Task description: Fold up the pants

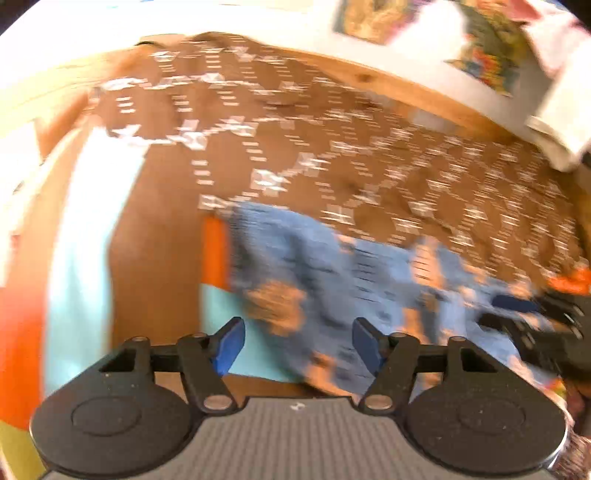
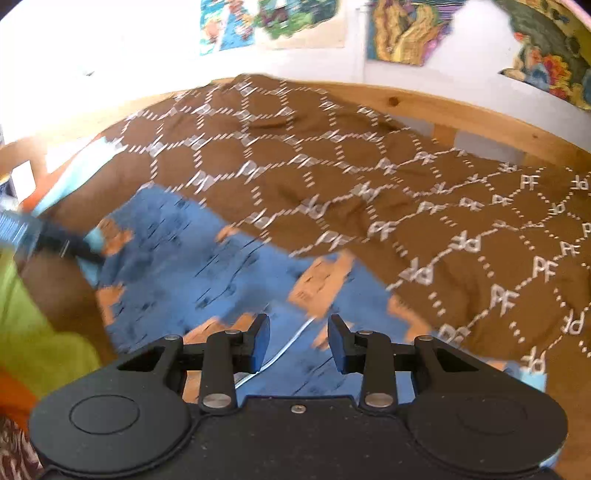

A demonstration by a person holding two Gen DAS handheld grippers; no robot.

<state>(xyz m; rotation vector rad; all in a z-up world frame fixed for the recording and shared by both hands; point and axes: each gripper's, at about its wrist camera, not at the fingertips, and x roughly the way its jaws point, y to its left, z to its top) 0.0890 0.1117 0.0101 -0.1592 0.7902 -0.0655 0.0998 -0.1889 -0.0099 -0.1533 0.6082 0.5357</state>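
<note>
The pants (image 1: pixel 332 280) are blue with orange patches and dark marks. They lie spread on a brown bedspread (image 1: pixel 258 129). In the left wrist view my left gripper (image 1: pixel 298 347) is open and empty, above the pants' near left edge. The view is blurred. My right gripper (image 1: pixel 535 325) shows at the right edge, over the pants. In the right wrist view the pants (image 2: pixel 207 266) fill the lower middle, with a white drawstring (image 2: pixel 288 347) between the fingers. My right gripper (image 2: pixel 298 341) is open and empty just above them. The left gripper (image 2: pixel 62 240) shows at the left.
The brown bedspread (image 2: pixel 443 206) has a white "PF" hexagon pattern. A wooden bed frame (image 2: pixel 461 107) runs along the far side, under a white wall with colourful posters (image 2: pixel 410 29). Light blue, orange and green bedding (image 1: pixel 85 236) lies at the left, also in the right wrist view (image 2: pixel 33 332).
</note>
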